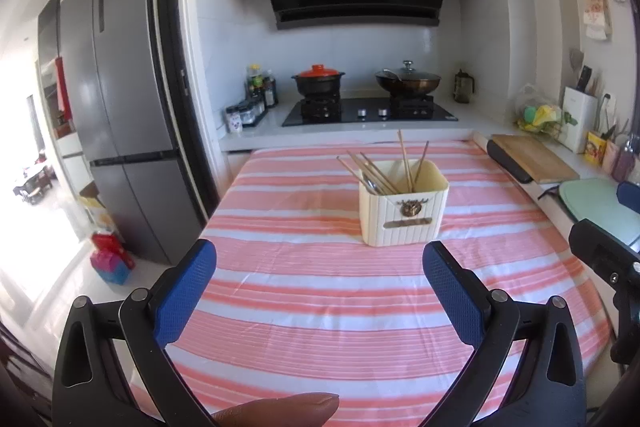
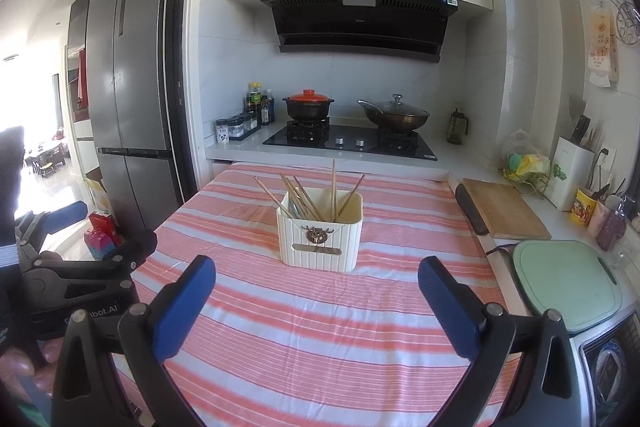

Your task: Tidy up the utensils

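Note:
A cream ribbed utensil holder (image 1: pixel 402 213) (image 2: pixel 320 243) with a bronze deer badge stands on the pink-and-white striped tablecloth (image 1: pixel 320 307) (image 2: pixel 320 327). Several wooden chopsticks (image 1: pixel 374 173) (image 2: pixel 306 197) and a metal spoon (image 1: pixel 370 185) stand inside it. My left gripper (image 1: pixel 320 267) is open and empty, held back from the holder over the cloth. My right gripper (image 2: pixel 316 279) is open and empty, also short of the holder. The left gripper's body shows at the left edge of the right wrist view (image 2: pixel 80 267).
A stove (image 1: pixel 368 111) with a red-lidded pot (image 1: pixel 318 81) and a wok (image 1: pixel 408 81) lies behind the table. A wooden cutting board (image 2: pixel 504 211) and a green board (image 2: pixel 568 283) lie on the right counter. A grey fridge (image 1: pixel 120 107) stands at the left.

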The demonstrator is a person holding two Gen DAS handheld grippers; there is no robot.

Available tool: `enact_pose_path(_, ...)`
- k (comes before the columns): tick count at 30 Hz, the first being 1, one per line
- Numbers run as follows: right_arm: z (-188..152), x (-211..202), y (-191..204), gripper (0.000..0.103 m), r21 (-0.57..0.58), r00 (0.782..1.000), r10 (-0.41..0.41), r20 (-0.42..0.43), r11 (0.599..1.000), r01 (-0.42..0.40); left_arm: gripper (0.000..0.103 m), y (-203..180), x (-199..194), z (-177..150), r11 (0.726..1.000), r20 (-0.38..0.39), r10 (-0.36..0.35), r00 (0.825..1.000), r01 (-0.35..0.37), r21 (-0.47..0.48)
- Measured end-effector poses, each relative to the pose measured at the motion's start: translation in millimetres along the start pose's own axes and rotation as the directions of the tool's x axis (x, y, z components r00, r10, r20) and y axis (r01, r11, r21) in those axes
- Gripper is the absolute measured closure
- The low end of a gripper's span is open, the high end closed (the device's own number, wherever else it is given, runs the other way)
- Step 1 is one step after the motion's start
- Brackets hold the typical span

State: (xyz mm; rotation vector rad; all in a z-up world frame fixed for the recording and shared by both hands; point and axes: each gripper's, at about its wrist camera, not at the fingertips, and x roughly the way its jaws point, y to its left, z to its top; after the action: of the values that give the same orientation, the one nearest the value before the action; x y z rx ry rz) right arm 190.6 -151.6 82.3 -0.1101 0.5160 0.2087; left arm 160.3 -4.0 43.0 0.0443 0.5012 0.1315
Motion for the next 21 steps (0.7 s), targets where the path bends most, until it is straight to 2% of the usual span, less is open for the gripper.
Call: enact_pose_path(21,-0.7,-5.6,1.9,0.000,-0.010,1.000,0.009,0.000,1.000,-0.009,0.000,1.8,-4.9,0.6,1.000,0.008,-0.006,1.000,0.006,-0.003)
